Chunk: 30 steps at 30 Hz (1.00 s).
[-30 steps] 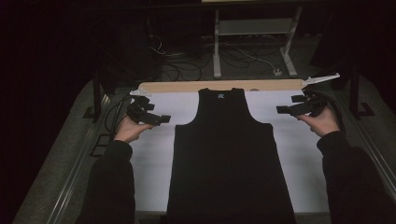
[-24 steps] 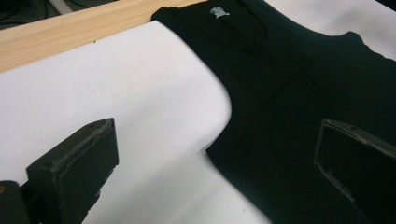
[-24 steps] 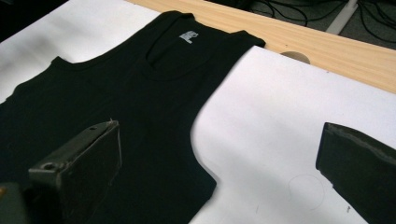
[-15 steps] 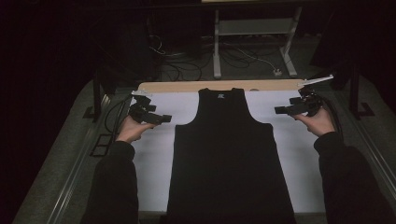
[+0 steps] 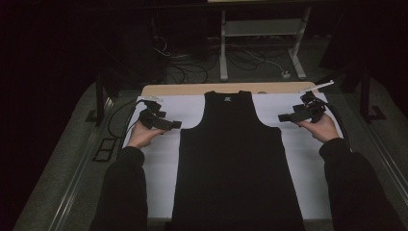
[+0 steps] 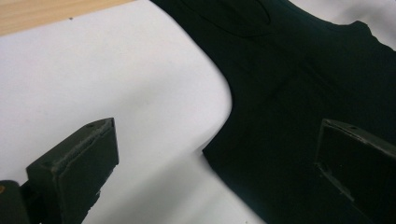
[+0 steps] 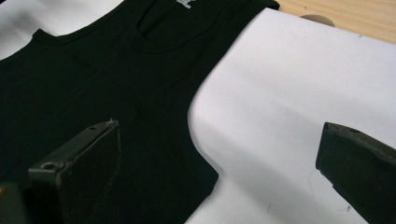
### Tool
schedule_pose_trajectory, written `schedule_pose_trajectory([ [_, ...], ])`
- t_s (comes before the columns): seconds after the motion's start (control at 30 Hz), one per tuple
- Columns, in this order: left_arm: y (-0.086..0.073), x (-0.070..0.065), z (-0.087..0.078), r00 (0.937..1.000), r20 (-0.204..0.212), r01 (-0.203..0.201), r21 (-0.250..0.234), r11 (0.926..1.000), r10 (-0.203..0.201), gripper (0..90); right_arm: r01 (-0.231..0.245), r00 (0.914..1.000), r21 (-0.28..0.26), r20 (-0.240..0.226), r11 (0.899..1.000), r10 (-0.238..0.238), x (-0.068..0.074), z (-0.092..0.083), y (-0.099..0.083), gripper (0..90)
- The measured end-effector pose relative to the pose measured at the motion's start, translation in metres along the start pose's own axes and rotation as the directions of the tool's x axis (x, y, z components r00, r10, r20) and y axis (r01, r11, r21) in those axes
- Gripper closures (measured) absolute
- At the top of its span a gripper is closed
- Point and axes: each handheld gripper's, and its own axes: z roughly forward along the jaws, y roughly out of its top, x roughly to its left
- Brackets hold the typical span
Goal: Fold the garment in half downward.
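Note:
A black tank top point(image 5: 235, 159) lies flat on a white sheet point(image 5: 159, 163), neck toward the far edge, hem toward me. My left gripper point(image 5: 176, 125) hovers just left of its left armhole, pointing at the cloth. In the left gripper view the jaws stand wide apart over the tank top point(image 6: 299, 93) armhole corner, and the left gripper point(image 6: 219, 172) holds nothing. My right gripper point(image 5: 282, 117) hovers at the right armhole. The right gripper view shows the tank top point(image 7: 102, 79) with its neckline and label, and the right gripper point(image 7: 219, 172) open and empty.
The white sheet covers a wooden table point(image 5: 192, 89) whose far edge shows as a tan strip. Cables point(image 5: 120, 115) trail off to the left of the table. Beyond stand a metal stand point(image 5: 260, 33) and floor wiring in the dark.
Both hands have moved slightly forward and inward toward the tank top's armholes. The garment has not moved.

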Motion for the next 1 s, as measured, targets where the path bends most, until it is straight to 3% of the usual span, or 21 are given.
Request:
schedule_pose_trajectory([
  [0.13, -0.001, -0.002, 0.007, 0.9999, 0.010, -0.011, 0.018, 0.9998, 0.011, 0.0, 0.007, 1.0000, 0.023, 0.006, 1.000, -0.007, -0.001, 0.003, -0.002, 0.0],
  [0.3, -0.003, -0.001, 0.012, 0.9999, 0.009, 0.004, 0.017, 0.9998, -0.005, 0.0, 0.000, 1.0000, 0.025, -0.002, 1.000, 0.000, -0.002, 0.006, -0.006, 0.0],
  [0.43, -0.005, -0.001, 0.018, 0.9997, 0.023, 0.000, 0.049, 0.9988, -0.001, 0.0, -0.007, 0.9999, 0.041, -0.009, 0.999, 0.007, -0.003, 0.010, -0.010, 0.0],
  [0.93, -0.010, -0.002, 0.033, 0.9984, 0.052, 0.015, 0.109, 0.9940, -0.021, 0.0, -0.031, 0.9990, 0.048, -0.032, 0.998, 0.032, -0.003, 0.022, -0.025, 1.2],
  [1.0, -0.011, -0.003, 0.033, 0.9978, 0.060, 0.023, 0.107, 0.9939, -0.030, 3.3, -0.027, 0.9989, 0.050, -0.037, 0.998, 0.029, -0.002, 0.023, -0.026, 3.4],
])
